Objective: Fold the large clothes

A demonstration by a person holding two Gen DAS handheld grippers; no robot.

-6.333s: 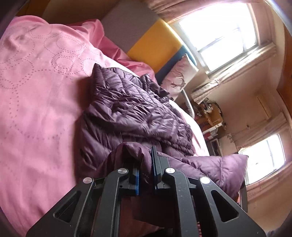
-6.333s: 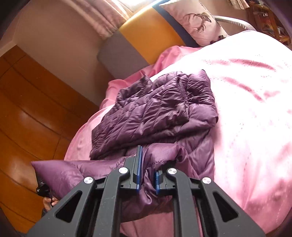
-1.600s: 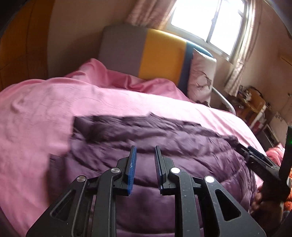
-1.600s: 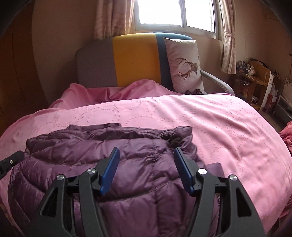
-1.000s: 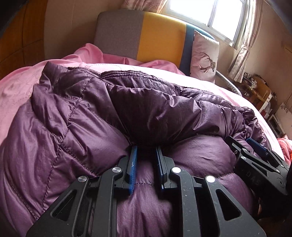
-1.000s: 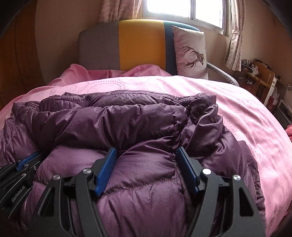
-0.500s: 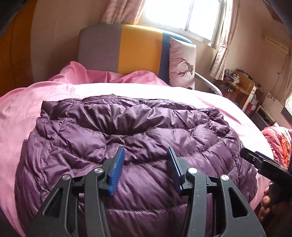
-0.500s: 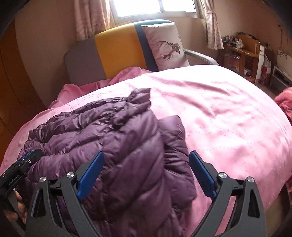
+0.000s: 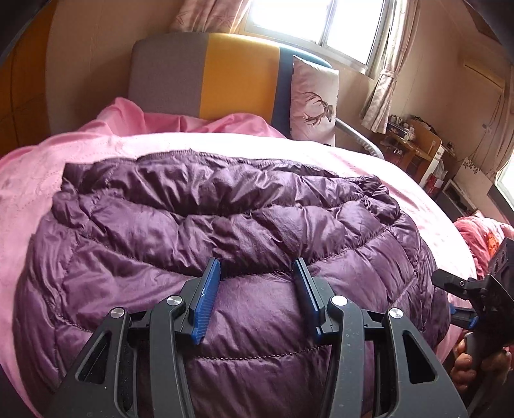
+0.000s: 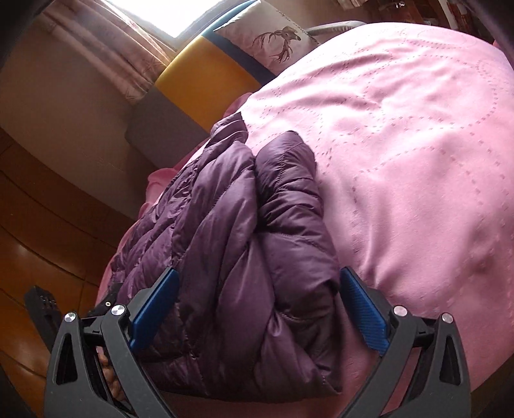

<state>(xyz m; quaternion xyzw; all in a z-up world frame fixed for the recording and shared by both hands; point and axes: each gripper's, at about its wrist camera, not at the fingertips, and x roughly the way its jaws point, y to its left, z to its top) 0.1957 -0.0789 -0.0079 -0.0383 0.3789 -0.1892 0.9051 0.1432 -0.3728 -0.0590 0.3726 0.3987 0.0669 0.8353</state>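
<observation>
Jacket (image 9: 225, 231) — purple, quilted, folded on pink bedspread (image 10: 417, 128) under both claws, left claw (image 9: 257, 295) half open and empty, right claw (image 10: 257, 308) opening wide, pads clear — headboard (image 9: 237, 74), deer pillow (image 9: 313, 103), window (image 9: 314, 22) beyond, no legible writing.

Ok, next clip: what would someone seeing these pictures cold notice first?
The puffy purple quilted jacket dominates both views, lying in a folded bundle near the front edge of the pink bedspread. Next come the grippers: the left gripper open just above the jacket, the right gripper with its jaws opening wide, the bundle's end between them but not pinched. Behind stands a grey, yellow and blue headboard with a deer-print pillow against it.
</observation>
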